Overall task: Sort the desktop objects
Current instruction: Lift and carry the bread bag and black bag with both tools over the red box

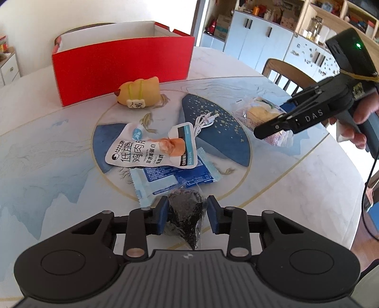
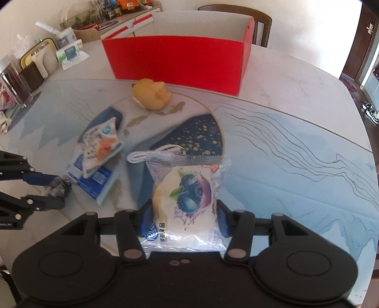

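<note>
Past the counter's [image 2: 296,147] far edge I see a wooden chair [image 1: 283,72] on one side, and behind it pale blue cabinets [image 1: 258,39] under cluttered open shelves [image 1: 317,16]. At the opposite edge I make out tissue packs [image 2: 69,51] and a dark jar [image 2: 14,83].

My left gripper [image 1: 187,213] tilts down over the table's near edge, blue pads pressed on a black crumpled packet [image 1: 186,213]. My right gripper [image 2: 183,213] tilts down too, pads clamping a blueberry bread bag [image 2: 187,201]; a hand [image 1: 360,118] wraps its handle near the right edge
</note>
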